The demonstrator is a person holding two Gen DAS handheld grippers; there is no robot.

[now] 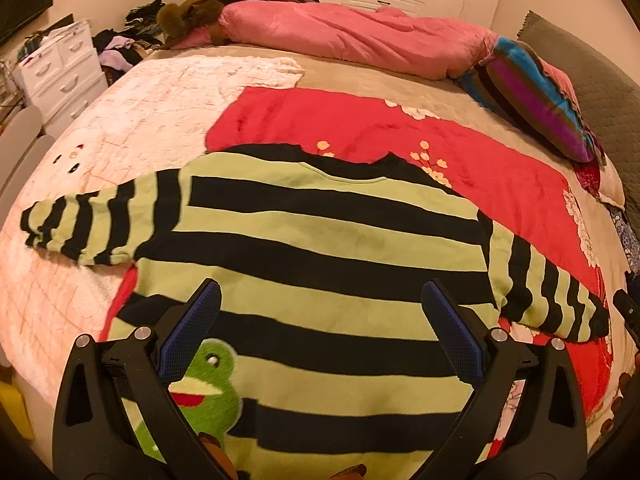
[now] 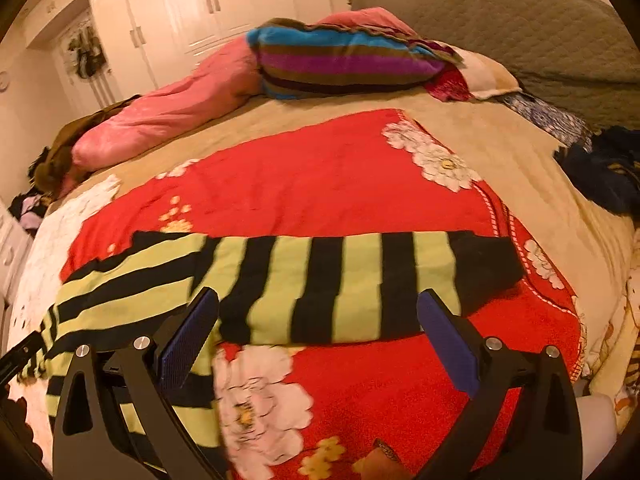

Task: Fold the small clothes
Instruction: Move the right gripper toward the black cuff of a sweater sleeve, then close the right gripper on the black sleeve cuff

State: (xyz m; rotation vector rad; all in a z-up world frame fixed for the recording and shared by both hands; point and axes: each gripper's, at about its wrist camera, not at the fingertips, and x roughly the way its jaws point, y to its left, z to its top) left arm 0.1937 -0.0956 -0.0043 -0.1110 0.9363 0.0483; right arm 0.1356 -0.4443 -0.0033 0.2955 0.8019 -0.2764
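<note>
Sweater (image 1: 320, 248), green with black stripes, lies spread flat on the red floral blanket (image 1: 360, 128) covering the bed (image 1: 340, 76). Both sleeves are extended outward: one sleeve (image 1: 84, 228) reaches over the white quilt (image 1: 132, 120), the other sleeve (image 2: 352, 284) lies across the red blanket. Frog patch (image 1: 208, 392) sits on the sweater's lower part, close to the left wrist camera.

Left gripper (image 1: 320, 308): jaws spread wide, nothing between them, positioned above the sweater body; contact with the fabric cannot be determined.

Right gripper (image 2: 318, 312): jaws likewise spread wide, holding nothing, positioned over the extended sleeve, with the black cuff (image 2: 484, 268) off toward its right finger.

At the far side of the bed: pink duvet (image 1: 360, 36) bunched in a roll, striped pillow (image 2: 344, 62) beside it, grey quilted headboard (image 2: 520, 20) behind. White wardrobe (image 2: 200, 12) stands against the back wall. White drawer unit (image 1: 60, 72) stands beside the bed, with a clothes pile (image 1: 124, 48) next to it.
</note>
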